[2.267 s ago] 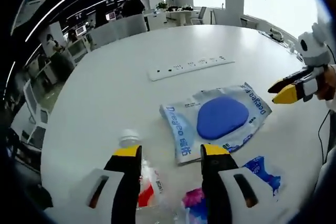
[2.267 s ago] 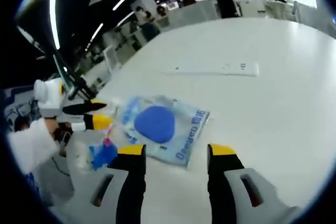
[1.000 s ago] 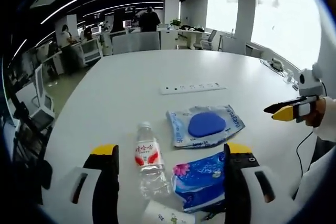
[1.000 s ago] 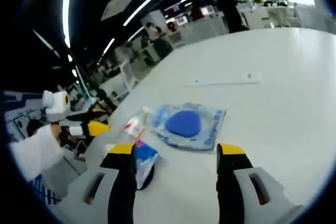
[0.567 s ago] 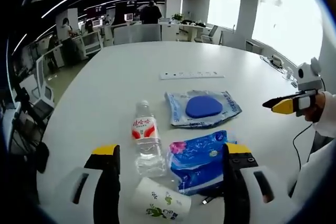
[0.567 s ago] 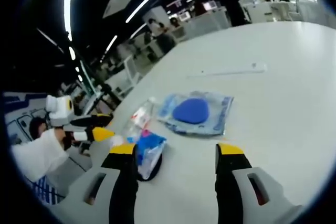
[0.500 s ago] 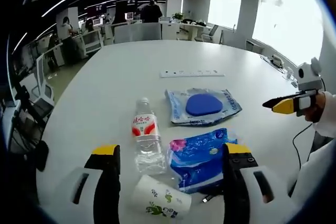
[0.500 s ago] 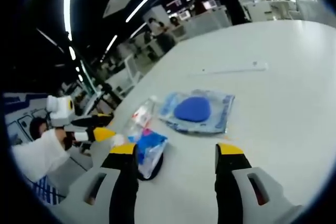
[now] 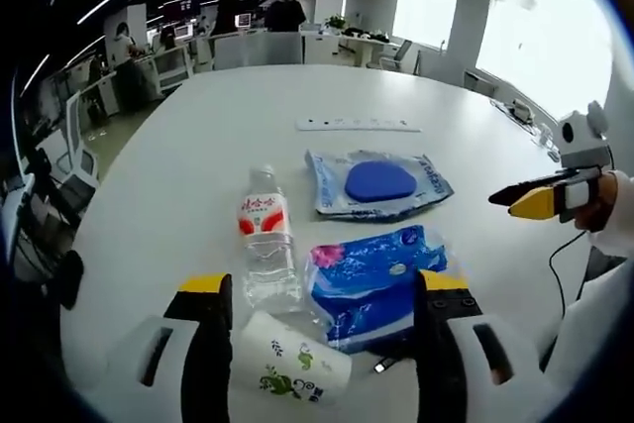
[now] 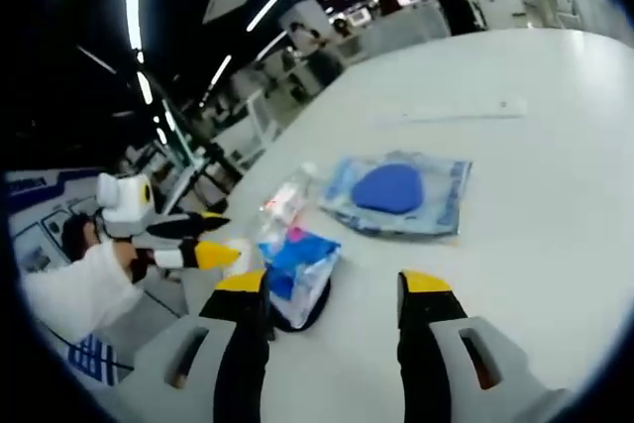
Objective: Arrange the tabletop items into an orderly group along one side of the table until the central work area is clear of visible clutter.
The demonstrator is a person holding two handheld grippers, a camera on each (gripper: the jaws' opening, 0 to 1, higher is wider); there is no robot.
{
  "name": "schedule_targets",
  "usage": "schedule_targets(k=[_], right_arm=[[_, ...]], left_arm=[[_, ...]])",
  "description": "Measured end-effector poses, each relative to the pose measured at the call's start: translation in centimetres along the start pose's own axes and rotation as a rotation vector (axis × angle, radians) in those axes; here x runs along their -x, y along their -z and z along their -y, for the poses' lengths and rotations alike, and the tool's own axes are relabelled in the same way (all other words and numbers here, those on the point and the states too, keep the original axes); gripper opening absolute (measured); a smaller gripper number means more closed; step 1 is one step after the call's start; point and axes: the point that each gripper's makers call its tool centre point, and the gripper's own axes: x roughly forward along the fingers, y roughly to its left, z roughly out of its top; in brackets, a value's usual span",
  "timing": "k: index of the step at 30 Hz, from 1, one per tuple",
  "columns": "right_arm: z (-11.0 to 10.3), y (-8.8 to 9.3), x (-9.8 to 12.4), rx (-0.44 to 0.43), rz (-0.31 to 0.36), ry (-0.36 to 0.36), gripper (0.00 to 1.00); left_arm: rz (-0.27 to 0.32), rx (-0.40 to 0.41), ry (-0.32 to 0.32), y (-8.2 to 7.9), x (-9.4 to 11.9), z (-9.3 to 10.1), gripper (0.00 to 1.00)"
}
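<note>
Left gripper view: the left gripper [image 9: 319, 289] has its two yellow-tipped jaws spread wide with nothing between the tips, held above the near edge of the white table [image 9: 178, 175]. Right between the jaws, close to their base, a white paper cup [image 9: 290, 371] with a leaf print lies on its side. Just ahead of the left jaw lies a clear water bottle [image 9: 267, 248] with a red label, cap pointing away. Beside it, ahead of the right jaw, lies a blue tissue pack [image 9: 374, 281], its near edge touching or overlapping the cup's end; something small and dark pokes out under the pack, too small to name. Farther out beyond both jaws rests a clear bag with a blue pad [image 9: 376, 183], and beyond that a white power strip [image 9: 358, 125] lies flat. The right gripper [image 9: 527, 199] comes in from the right, held in a hand with a white sleeve, off the table's edge; its jaws look close together. Right gripper view: that gripper's jaws [image 10: 332, 289] stand spread and empty, with the tissue pack [image 10: 297, 263] just ahead of the left jaw, the bottle [image 10: 285, 203] behind it and the bag [image 10: 396, 191] ahead between the jaws. The left gripper [image 10: 220, 243] enters from the left. Desks, chairs and people fill the office behind.
</note>
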Motion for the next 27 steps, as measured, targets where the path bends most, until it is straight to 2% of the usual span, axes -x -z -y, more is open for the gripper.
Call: schedule_targets(k=[5,8,11,20,27], right_arm=[[-1.0,1.5,-1.0,0.023,-0.053,-0.02,0.49],[-1.6,2.1,-1.7,0.039,-0.083,-0.033,0.48],[-2.0,2.9,-2.8,0.069,-0.122,-0.04,0.47],[-2.8,5.9,-4.9,0.097,-0.236,-0.068,0.31],[-2.5,6.5,-6.2,0.124,-0.281,-0.051,0.26]], left_arm=[[-0.049,-0.004,-0.005,1.6,-0.1,0.4,0.7],[-0.057,0.026,0.021,2.1,-0.2,1.0,0.62],[-0.088,0.025,0.026,2.8,-0.6,1.2,0.6],[-0.14,0.066,0.07,3.4,-1.9,1.2,0.48],[-0.176,0.079,0.084,3.8,-2.6,0.8,0.42]])
